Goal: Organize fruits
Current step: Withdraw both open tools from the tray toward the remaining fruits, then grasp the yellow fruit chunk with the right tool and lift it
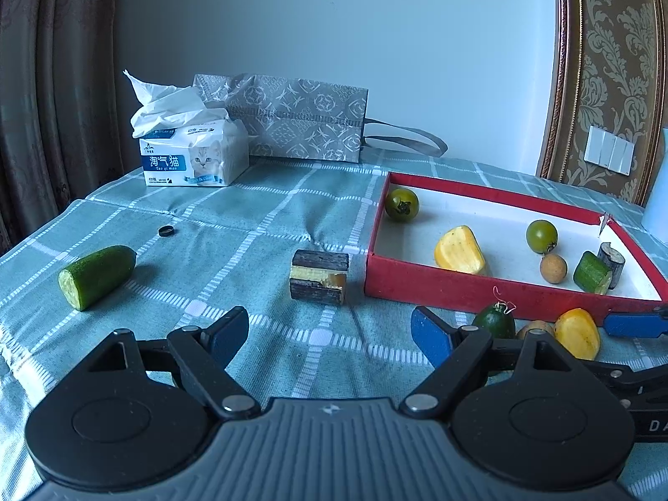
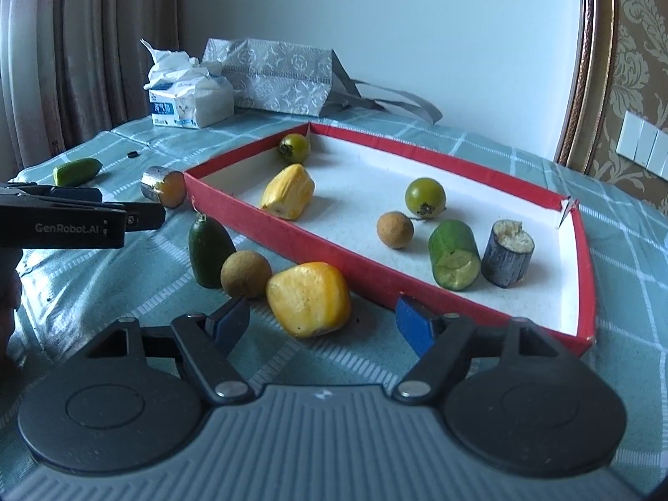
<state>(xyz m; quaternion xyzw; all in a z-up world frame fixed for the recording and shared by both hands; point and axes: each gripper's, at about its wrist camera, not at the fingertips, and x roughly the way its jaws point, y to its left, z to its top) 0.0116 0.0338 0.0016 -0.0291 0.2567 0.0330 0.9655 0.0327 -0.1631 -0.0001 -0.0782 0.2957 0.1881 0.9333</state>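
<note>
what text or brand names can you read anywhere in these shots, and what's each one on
"GenRobot.AI": side of the left gripper, seen from the right wrist view.
"淘气猫" above "Tao qi mao": blue label on the tissue pack.
"DA": cut-off letters on the right gripper body, left wrist view.
The small print on the tissue pack is too small to read.

Low over the checked tablecloth (image 1: 292, 208), left wrist view facing forward past its own open fingers, red tray (image 1: 480, 288) ahead-right; right wrist view close behind the same red tray (image 2: 334, 259), sharing tray, fruits, tissue pack (image 2: 200, 100).
</note>
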